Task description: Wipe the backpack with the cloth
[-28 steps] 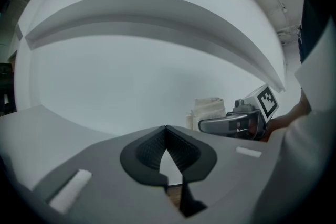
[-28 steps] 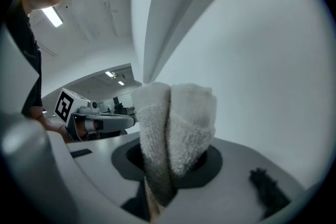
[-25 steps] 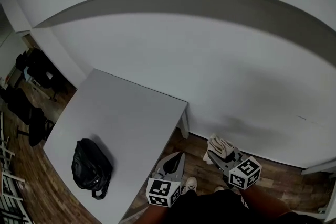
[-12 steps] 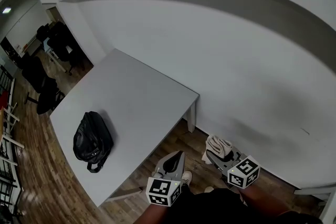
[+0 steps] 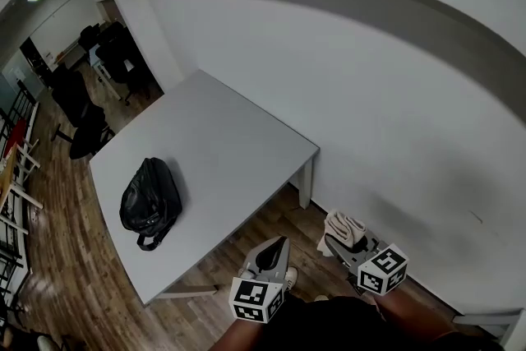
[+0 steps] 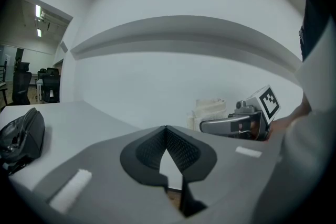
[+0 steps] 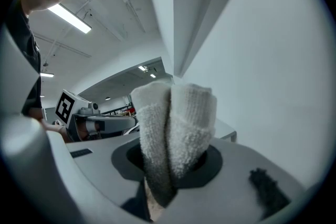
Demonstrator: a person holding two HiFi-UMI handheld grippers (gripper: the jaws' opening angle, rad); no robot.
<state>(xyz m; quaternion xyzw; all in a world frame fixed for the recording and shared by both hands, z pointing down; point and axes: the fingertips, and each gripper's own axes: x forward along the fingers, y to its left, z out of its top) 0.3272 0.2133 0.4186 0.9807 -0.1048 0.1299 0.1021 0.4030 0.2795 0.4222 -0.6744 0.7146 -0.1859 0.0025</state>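
The backpack (image 5: 150, 201) lies on the grey tabletop (image 5: 230, 144), near the end farthest from the wall (image 5: 370, 94), in the same spot on it as a second ago. In the head view, though, both now sit higher and further right than before. The view has swung to take in more of the room at upper left, where dark chairs (image 5: 82, 107) stand on the wood floor (image 5: 74, 275), and more floor shows between the tabletop's near edge and the tongs. Both tongs hold the same places low in that view as in the earlier frames, well apart from the backpack and off the tabletop, above the floor by the wall. The left tongs (image 5: 280, 242) are pressed together at the tips with nothing between them; their own view shows the backpack at its far left edge. The right tongs (image 5: 331, 243) are pinching the folded white cloth (image 5: 345, 228), which stands up out of them in a thick roll, as it did in both earlier frames. The cloth touches neither the backpack nor the tabletop.
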